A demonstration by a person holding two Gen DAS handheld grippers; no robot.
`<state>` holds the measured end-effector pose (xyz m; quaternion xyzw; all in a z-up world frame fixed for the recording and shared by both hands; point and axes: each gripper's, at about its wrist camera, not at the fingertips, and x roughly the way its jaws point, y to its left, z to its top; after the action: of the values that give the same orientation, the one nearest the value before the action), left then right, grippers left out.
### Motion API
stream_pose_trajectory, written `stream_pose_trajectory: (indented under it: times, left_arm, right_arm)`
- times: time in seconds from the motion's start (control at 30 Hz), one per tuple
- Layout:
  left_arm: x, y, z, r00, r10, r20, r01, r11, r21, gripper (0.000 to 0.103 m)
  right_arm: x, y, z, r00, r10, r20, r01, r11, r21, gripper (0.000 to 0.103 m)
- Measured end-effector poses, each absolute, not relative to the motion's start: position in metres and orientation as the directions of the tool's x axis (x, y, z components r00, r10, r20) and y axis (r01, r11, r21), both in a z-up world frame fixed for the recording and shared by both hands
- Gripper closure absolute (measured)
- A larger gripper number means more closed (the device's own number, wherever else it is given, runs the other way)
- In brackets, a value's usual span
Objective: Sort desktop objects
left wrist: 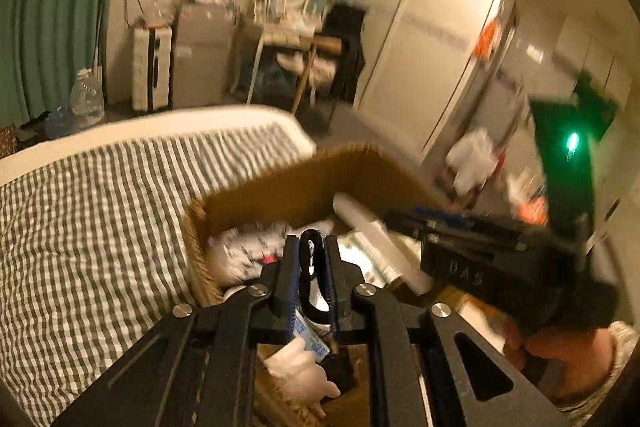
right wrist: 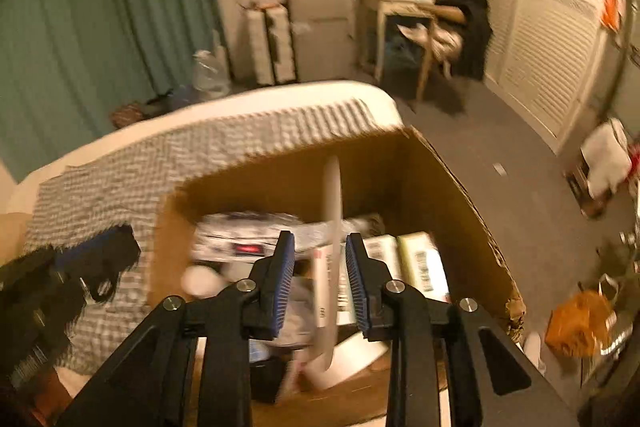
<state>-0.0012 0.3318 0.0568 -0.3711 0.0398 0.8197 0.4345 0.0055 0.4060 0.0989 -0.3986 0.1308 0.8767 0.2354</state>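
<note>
left wrist view: left tongs (left wrist: 312,279) are pinching a black looped strap (left wrist: 310,247), pads nearly together on it, above the box (left wrist: 280,187) that is sitting on the checked bed (left wrist: 80,207). a pale soft toy (left wrist: 298,367) is hanging below the jaws, seemingly on the strap. strap is looking thin, limp, light; judging it will slip unless held at the loop. right tongs (left wrist: 404,223) are entering from the right, blurred.

right wrist view: right tongs (right wrist: 320,279) are standing spread over the open box (right wrist: 460,187), pads touching nothing. a long white stick (right wrist: 332,227) is standing between the jaws, leaning against the box clutter, unheld. it is looking stiff, smooth, light; probably slippery, best taken mid-length. small cartons (right wrist: 416,259) are lying in the box's right part. left tongs (right wrist: 100,255) are blurring at the left edge.
</note>
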Motion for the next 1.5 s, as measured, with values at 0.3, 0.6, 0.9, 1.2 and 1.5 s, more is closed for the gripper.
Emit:
stream_pose_trajectory:
  times: [0.3, 0.6, 0.9, 1.2, 1.5]
  left_arm:
    - [-0.008, 0.282, 0.067, -0.515, 0.576, -0.634, -0.567, -0.784, -0.252, 0.000]
    - [0.019, 0.203, 0.080, -0.763, 0.224, -0.606, -0.235, -0.970, -0.062, 0.000]
    - [0.036, 0.174, 0.050, -0.741, 0.202, -0.640, -0.186, -0.978, -0.094, 0.000]
    - [0.050, 0.189, 0.054, -0.773, 0.166, -0.613, -0.201, -0.980, -0.012, 0.000]
    - [0.049, 0.189, 0.046, -0.769, 0.143, -0.623, -0.194, -0.981, 0.014, 0.000]
  right_arm:
    - [0.041, 0.412, 0.116, -0.654, 0.339, -0.676, -0.531, -0.843, 0.090, 0.006]
    - [0.047, 0.320, 0.146, -0.790, 0.213, -0.575, -0.289, -0.956, 0.042, 0.000]
    - [0.021, 0.263, 0.083, -0.725, 0.229, -0.649, -0.240, -0.968, -0.074, 0.000]
    - [0.035, 0.276, 0.087, -0.737, 0.220, -0.639, -0.282, -0.959, -0.005, 0.000]
    - [0.037, 0.274, 0.079, -0.723, 0.223, -0.654, -0.306, -0.952, 0.013, 0.000]
